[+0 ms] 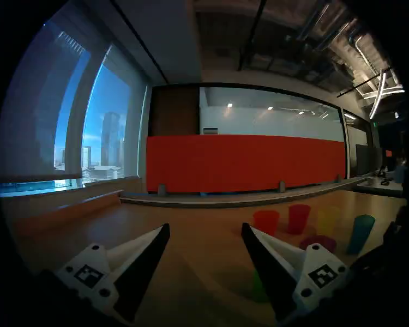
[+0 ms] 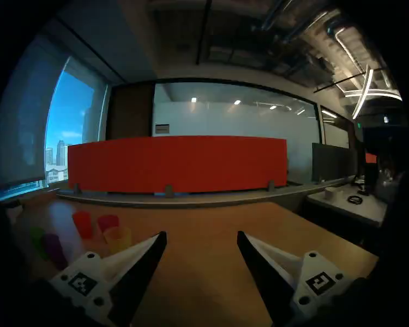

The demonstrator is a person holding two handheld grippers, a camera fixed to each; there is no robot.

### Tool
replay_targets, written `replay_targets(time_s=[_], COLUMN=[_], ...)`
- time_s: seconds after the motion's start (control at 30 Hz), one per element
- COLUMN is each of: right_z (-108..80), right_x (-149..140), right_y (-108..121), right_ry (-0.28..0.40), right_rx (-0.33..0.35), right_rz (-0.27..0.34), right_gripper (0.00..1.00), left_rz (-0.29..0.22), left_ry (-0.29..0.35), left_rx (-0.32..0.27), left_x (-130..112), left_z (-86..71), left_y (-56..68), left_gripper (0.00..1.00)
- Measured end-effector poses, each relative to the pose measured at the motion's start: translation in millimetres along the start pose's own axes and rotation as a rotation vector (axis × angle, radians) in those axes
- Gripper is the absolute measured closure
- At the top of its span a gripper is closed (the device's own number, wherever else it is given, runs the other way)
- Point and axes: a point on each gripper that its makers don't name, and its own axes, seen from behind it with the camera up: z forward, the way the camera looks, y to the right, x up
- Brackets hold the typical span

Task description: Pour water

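Observation:
Several plastic cups stand on the wooden desk (image 1: 204, 240). In the left gripper view an orange cup (image 1: 266, 221), a red cup (image 1: 298, 218), a yellow cup (image 1: 328, 219), a teal cup (image 1: 360, 233) and a low purple cup (image 1: 319, 241) sit to the right of my left gripper (image 1: 204, 231), which is open and holds nothing. In the right gripper view the orange cup (image 2: 83, 224), red cup (image 2: 108, 222), yellow cup (image 2: 118, 238), purple cup (image 2: 54, 249) and a green cup (image 2: 37, 240) stand to the left of my open, empty right gripper (image 2: 200, 237).
A red divider panel (image 1: 242, 163) runs along the desk's far edge. Windows (image 1: 101, 136) lie to the left. A second desk (image 2: 352, 204) with a monitor (image 2: 332, 162) stands to the right in the right gripper view.

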Motion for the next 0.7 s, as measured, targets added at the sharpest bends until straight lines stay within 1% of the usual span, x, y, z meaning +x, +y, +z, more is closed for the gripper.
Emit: replay_targets(time_s=[0.2,0.47,0.7], right_z=[-0.8,-4.3,-7.4], right_x=[-0.5,1.5,10.9], right_y=[-1.1,-1.9,-5.8], right_ry=[0.002,0.015,0.051], right_rx=[0.007,0.028,0.059], right_rz=[0.005,0.013,0.009], right_gripper=[0.0,0.0,0.0], left_rz=[0.001,0.004,0.006], left_ry=[-0.039,-0.039,-0.039], left_rx=[-0.003,-0.004,-0.004], left_x=[-10.1,-8.9,-7.1], left_z=[4.6,5.3,5.6], left_y=[0.8,-0.3,-1.6], left_gripper=[0.02,0.02,0.02])
